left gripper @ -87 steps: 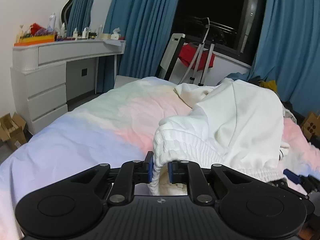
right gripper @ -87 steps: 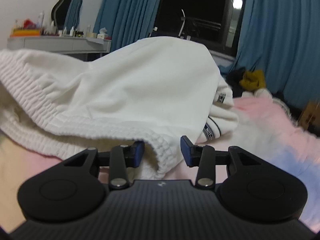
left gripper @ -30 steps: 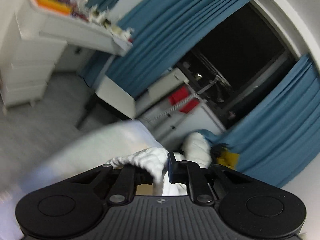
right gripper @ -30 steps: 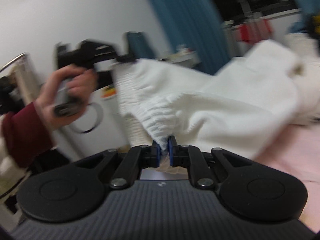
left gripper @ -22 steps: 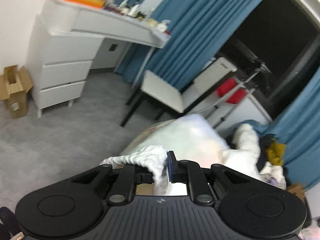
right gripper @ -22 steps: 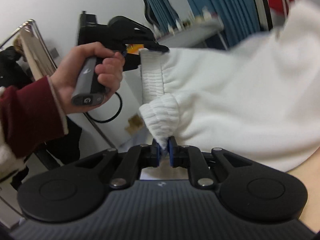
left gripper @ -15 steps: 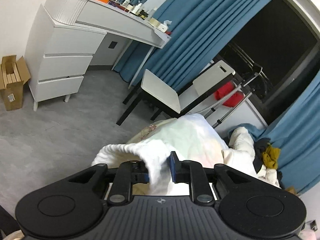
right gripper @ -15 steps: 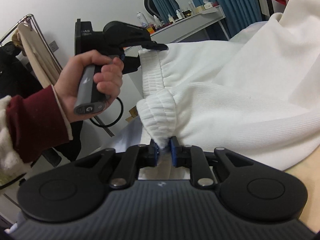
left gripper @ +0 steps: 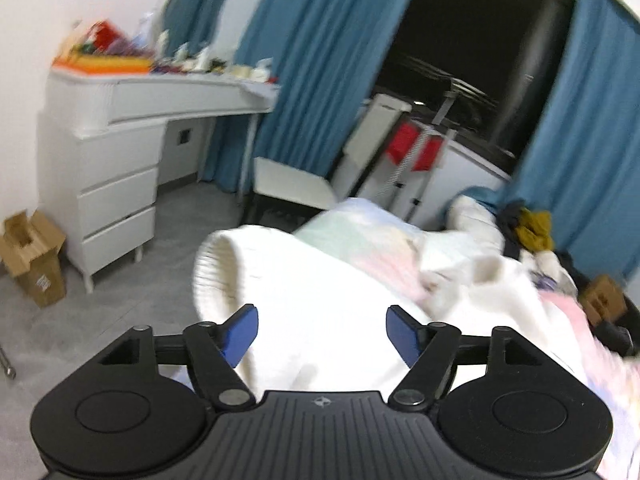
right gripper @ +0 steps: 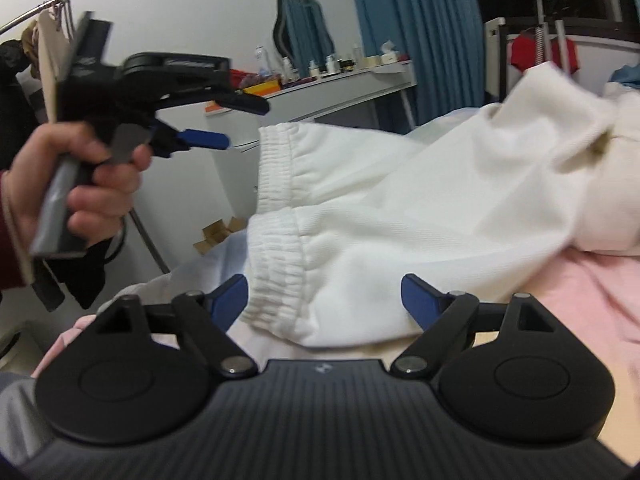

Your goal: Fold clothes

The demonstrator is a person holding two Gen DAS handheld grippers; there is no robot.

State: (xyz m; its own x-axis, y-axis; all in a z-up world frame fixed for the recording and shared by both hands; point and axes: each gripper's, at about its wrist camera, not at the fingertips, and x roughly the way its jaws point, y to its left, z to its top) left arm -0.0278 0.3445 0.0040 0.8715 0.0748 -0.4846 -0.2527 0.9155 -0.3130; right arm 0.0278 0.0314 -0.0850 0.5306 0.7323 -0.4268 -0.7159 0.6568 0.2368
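Both grippers have just let go: left gripper and right gripper gape wide, empty, white sweatpants dropped ahead of fingertips, waistband nearest, on bed; likely laid for folding.

Black tongs, blue finger pads, silver pivot screws (dark red sleeve at wrist).

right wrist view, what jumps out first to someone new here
The white sweatpants sprawl over the pastel bed sheet, ribbed waistband nearest, between the open right gripper fingers. At upper left, a hand holds the left gripper, open and clear of the cloth.
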